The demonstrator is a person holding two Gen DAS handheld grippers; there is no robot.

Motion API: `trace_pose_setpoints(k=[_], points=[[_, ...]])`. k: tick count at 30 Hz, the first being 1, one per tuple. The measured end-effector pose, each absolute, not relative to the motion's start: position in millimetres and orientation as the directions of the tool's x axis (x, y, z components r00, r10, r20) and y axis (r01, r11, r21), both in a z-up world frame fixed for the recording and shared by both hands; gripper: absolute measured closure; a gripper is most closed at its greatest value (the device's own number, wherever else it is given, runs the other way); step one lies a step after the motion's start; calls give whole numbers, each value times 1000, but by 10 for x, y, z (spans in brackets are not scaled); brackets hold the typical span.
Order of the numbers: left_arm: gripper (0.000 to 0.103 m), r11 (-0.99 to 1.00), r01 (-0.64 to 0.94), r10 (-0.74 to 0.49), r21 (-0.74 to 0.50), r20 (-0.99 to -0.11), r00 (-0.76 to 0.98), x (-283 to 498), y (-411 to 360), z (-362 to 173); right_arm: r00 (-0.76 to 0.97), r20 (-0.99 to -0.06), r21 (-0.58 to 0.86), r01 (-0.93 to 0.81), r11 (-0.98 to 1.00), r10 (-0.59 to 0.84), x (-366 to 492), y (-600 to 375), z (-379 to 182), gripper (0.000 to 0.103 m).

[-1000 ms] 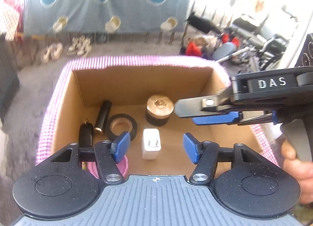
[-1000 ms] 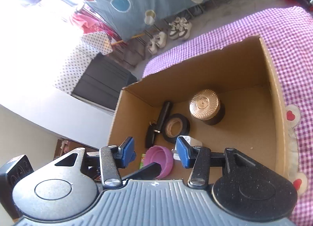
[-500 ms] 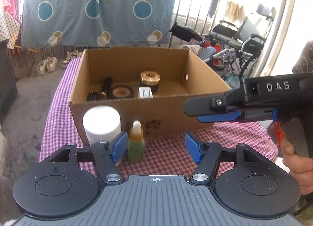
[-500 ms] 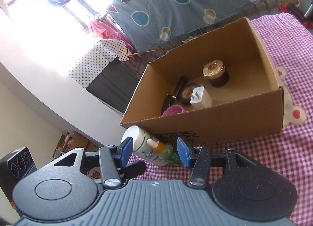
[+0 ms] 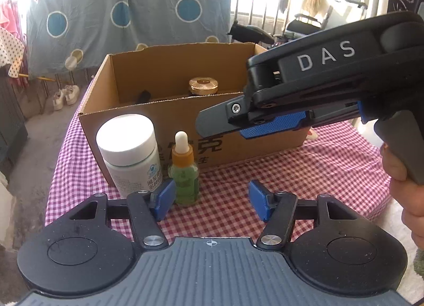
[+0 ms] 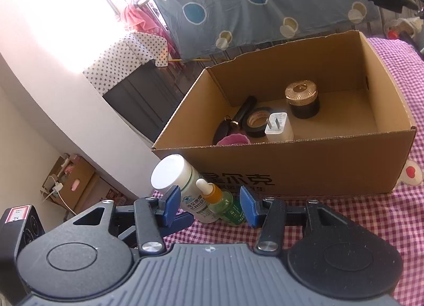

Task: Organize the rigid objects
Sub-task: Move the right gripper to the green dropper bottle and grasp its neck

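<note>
- Blue pads on the left gripper point(image 5: 212, 200) are spread wide with nothing between them, hovering low over the checked cloth.
- Just ahead of its left pad stands the green dropper bottle point(image 5: 183, 173), upright, white bulb on top, amber collar below it.
- Right beside that, the white pill bottle point(image 5: 132, 155), also upright, white cap facing us; the two look close enough to touch, though I can't say for sure.
- Over to the right gripper point(image 6: 209, 206): its fingers are parted too, gripping nothing, and from its own camera both bottles sit framed in the gap between the pads.
- In the left view that right gripper comes in from the side, held above the worktop, its tips in front of the box's near wall.
- Behind both bottles, the cardboard box point(image 6: 318, 163) stands open-topped on the red-and-white checked cloth point(image 5: 291, 181) covering the worktop.
- Inside the box: a dark jar with a gold lid point(image 6: 302, 99) toward the back, a white plug adapter point(image 6: 278, 127) nearer the front, a roll of black tape point(image 6: 255, 123) touching it.
- A black tube point(image 6: 243, 110) lies at a slant beside the tape, a dark key fob point(image 6: 222, 131) sits next to it, and a pink round thing point(image 6: 233, 139) peeks over the near wall.
- Backdrop: a grey-blue sheet with blue circles point(image 5: 127, 14) hanging behind.
</note>
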State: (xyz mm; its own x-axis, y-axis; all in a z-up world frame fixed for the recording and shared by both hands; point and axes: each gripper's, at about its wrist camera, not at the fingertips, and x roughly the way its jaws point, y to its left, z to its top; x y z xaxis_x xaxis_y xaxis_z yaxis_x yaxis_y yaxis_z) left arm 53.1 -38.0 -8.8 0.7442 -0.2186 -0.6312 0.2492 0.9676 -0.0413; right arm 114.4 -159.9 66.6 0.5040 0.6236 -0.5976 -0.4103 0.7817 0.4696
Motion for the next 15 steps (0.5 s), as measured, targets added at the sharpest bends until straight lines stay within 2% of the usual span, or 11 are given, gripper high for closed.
trace_pose_setpoints(k=[11,13,15], points=[[55,974,224,-173,9,-605,777,506,-379,-150,491,-622,400,-470,787,609,1300,-1336,630,57],[56,975,220,-166,15,-605,779,506,-390,-169,481,-629,393,-481,783,611,1328,-1298,604,60],[57,977,214,-157,22,-606,780,507,-400,-190,471,-637,387,-488,782,610,1354,-1265,564,70]])
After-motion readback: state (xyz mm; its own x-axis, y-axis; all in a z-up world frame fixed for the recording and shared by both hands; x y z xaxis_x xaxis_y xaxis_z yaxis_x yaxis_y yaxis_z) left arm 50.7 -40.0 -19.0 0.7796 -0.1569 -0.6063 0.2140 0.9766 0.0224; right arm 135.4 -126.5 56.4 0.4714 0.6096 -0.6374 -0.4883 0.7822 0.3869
